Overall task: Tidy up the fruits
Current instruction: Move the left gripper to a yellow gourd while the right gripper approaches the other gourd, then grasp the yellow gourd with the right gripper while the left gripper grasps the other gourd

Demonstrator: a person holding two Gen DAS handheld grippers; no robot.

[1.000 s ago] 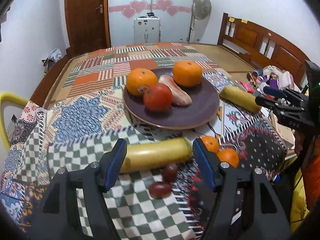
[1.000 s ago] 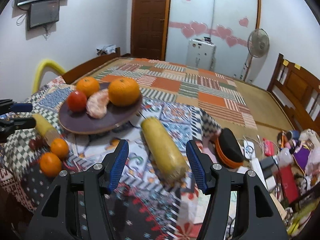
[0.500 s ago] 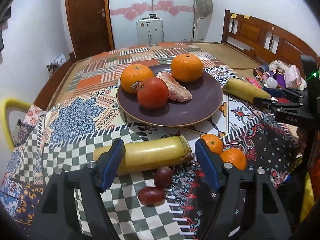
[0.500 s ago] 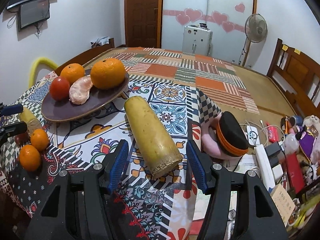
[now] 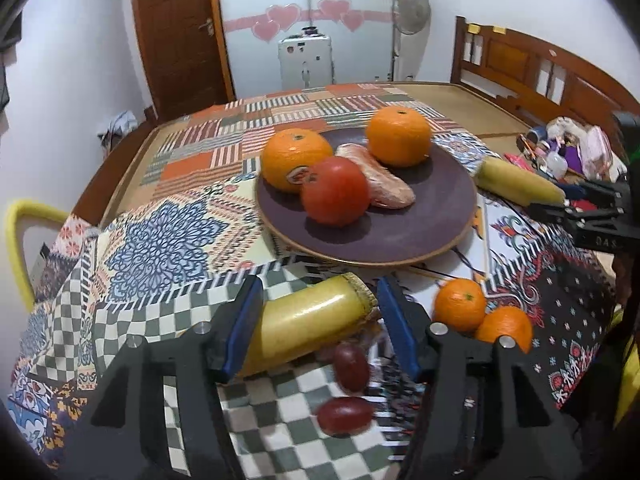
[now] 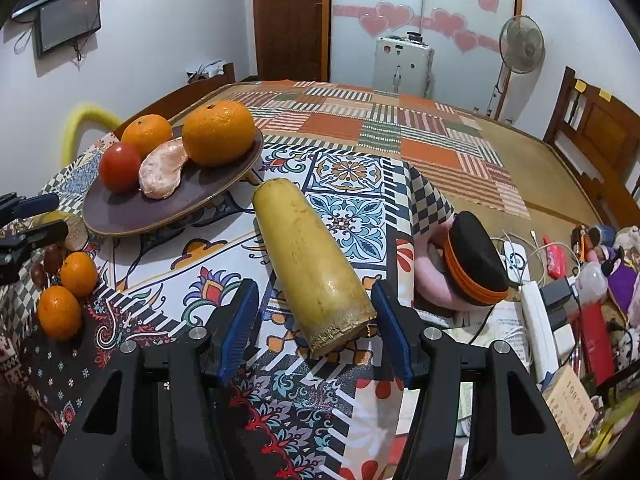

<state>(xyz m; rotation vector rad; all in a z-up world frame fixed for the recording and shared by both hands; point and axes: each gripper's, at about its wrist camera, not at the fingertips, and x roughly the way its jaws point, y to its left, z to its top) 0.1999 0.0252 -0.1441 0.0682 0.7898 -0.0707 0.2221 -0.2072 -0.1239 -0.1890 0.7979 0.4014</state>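
Note:
A dark purple plate [image 5: 400, 236] holds two oranges [image 5: 296, 158], a tomato [image 5: 335, 196] and a peeled citrus piece [image 5: 380, 184]; it also shows in the right wrist view [image 6: 192, 200]. My left gripper [image 5: 320, 324] is open around the end of a yellow cut stalk [image 5: 308, 320] on the cloth. Two small oranges [image 5: 460, 304] and two dark red fruits [image 5: 352, 364] lie beside it. My right gripper [image 6: 314, 324] is open around the cut end of a second yellow stalk [image 6: 308, 256].
A patterned cloth [image 6: 352, 216] covers the table. A black and orange cap [image 6: 472, 256], a power strip [image 6: 536, 316] and clutter lie at the right. A yellow chair back [image 5: 20, 232] stands at the left. A fan [image 6: 520, 44] stands behind.
Both grippers have moved forward and lower, so each yellow stalk end now lies between its open fingers. The fruit on the plate has not moved.

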